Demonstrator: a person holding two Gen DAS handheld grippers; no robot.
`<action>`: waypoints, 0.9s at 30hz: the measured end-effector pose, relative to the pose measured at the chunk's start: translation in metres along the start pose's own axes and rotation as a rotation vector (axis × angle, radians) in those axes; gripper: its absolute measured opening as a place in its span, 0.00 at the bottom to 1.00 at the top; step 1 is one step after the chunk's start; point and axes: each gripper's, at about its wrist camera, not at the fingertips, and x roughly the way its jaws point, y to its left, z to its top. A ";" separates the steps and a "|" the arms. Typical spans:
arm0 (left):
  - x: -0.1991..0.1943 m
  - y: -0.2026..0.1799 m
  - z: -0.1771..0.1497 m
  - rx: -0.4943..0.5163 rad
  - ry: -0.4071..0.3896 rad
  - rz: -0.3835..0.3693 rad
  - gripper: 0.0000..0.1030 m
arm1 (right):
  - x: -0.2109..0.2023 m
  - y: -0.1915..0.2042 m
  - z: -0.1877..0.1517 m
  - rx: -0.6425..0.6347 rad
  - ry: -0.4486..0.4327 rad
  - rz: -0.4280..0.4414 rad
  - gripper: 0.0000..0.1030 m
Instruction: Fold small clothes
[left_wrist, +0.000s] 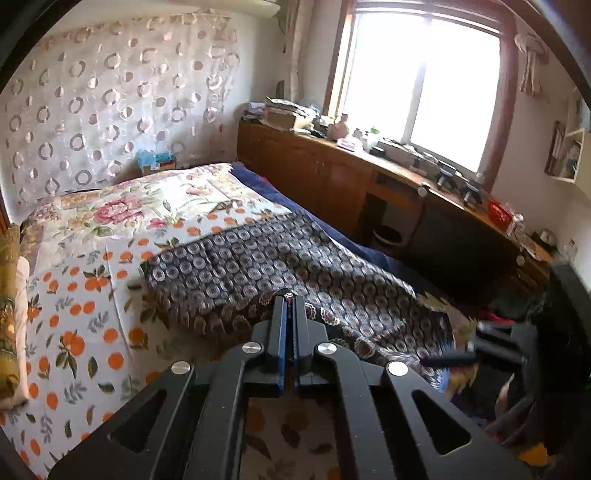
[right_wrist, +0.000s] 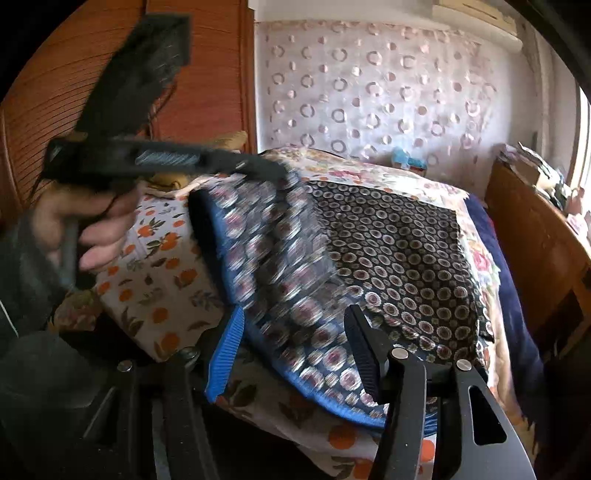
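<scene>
Left gripper clamped on patterned garment edge, cloth stretching ahead; right gripper spread, empty, nearer hem.

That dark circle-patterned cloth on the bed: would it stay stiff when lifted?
Probably floppy: the patterned cloth sags from the left gripper, which pinches its edge. It seems light, since it drapes in soft wrinkles over the bedspread.
</scene>
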 end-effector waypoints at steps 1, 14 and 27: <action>0.000 0.003 0.001 -0.008 -0.004 0.003 0.03 | 0.003 -0.001 -0.003 0.002 0.013 -0.005 0.57; 0.022 0.045 0.005 -0.079 0.024 0.033 0.03 | 0.029 -0.064 0.000 -0.024 0.028 -0.232 0.08; 0.038 0.094 0.027 -0.140 0.053 0.090 0.06 | 0.103 -0.110 0.112 -0.132 -0.054 -0.154 0.05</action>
